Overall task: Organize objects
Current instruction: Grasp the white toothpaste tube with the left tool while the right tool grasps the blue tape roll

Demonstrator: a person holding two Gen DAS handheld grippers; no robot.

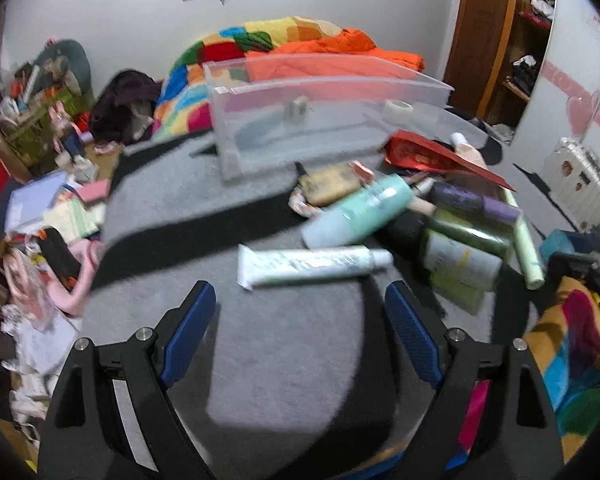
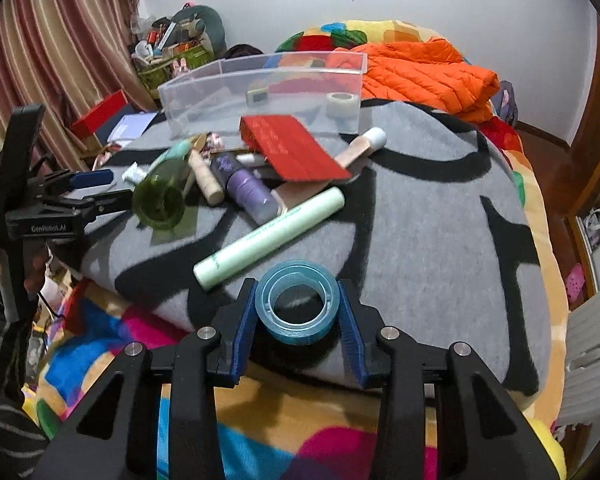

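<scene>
**Tape roll clamped in the right tongs; left tongs spread wide over the blanket**

In the right wrist view, the right gripper (image 2: 298, 308) is clenched on a blue tape roll (image 2: 296, 304): both blue pads press on the roll's sides, and it sits at the near edge of the grey and black blanket (image 2: 420, 220). At about 11 o'clock from the roll, just beside it, lies a pale green tube (image 2: 270, 236), slanted. Farther off toward 11 o'clock is a heap of toiletries: a green bottle (image 2: 160, 200) lying with its base toward the camera, a purple bottle (image 2: 244, 188), and a red packet (image 2: 296, 148) resting on top. Past the heap, at 12 o'clock, stands a clear plastic bin (image 2: 260, 92) with a white tape roll (image 2: 342, 102) and a small dark item inside. An orange jacket (image 2: 424, 72) lies at 1 o'clock, behind the bin.

The left gripper (image 2: 96, 190) shows at 9 o'clock in that view, held by a person's hand (image 2: 32, 272), close to the green bottle.

In the left wrist view, the left gripper (image 1: 300, 300) is released, its jaws spread with nothing between them. A white tube (image 1: 312, 266) lies crosswise on the blanket just beyond the fingertips at 12 o'clock. The heap is at 1 to 2 o'clock, with a mint bottle (image 1: 360, 208) nearest the tube. This view is somewhat blurred.
</scene>
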